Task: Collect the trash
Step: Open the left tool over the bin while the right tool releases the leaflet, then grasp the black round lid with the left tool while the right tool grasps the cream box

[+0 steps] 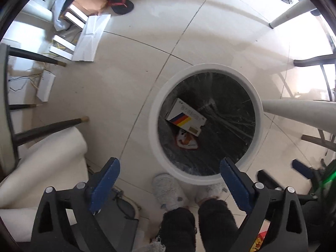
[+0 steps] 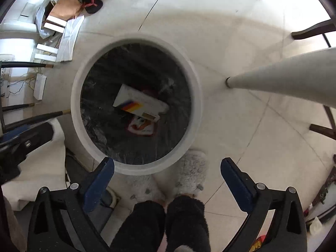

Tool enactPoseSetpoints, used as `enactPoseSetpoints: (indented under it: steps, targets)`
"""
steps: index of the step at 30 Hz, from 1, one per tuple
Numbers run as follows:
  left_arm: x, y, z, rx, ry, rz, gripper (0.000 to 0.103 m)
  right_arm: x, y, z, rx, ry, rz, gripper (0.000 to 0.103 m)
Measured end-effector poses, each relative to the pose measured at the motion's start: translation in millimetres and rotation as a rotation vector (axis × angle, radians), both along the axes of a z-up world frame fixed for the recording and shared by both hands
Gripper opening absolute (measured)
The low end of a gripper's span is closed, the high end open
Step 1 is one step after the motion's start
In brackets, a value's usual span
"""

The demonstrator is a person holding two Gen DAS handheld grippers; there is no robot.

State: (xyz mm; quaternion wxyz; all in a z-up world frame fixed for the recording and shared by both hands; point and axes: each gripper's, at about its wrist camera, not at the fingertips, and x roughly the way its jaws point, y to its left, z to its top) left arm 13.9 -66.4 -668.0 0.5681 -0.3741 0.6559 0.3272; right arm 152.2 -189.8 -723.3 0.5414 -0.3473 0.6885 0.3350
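A round white trash bin point(image 1: 154, 130) with a black liner stands on the tiled floor; it also shows in the right wrist view point(image 2: 74, 109). Inside lie a white box with blue, red and yellow stripes point(image 1: 184, 118) point(image 2: 138, 103) and a red and white wrapper point(image 1: 187, 141) point(image 2: 141, 128) under it. My left gripper point(image 1: 170, 167) is open and empty, above the bin's near rim. My right gripper point(image 2: 168, 166) is open and empty, also above the near rim. The other gripper shows at the left edge of the right wrist view point(image 2: 23, 138).
The person's legs and fluffy slippers point(image 1: 168, 191) stand beside the bin. A white table leg point(image 1: 298, 113) slants in from the right. Dark chair legs point(image 1: 50, 128), white boxes point(image 1: 90, 37), cardboard and wires lie at the left. A white roll point(image 1: 42, 159) lies at lower left.
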Motion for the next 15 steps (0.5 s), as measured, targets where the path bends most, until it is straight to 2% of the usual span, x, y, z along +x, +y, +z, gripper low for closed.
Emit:
enactPoseSetpoints:
  steps: [8,15]
  targets:
    - [-16,-9,47,0.078,0.047,-0.003,0.100,1,-1,65,0.046,-0.083,0.018,0.103]
    - [-32,-21,120,0.103,0.029,0.015,0.100,-1,-15,140,0.081,-0.090,0.012,0.103]
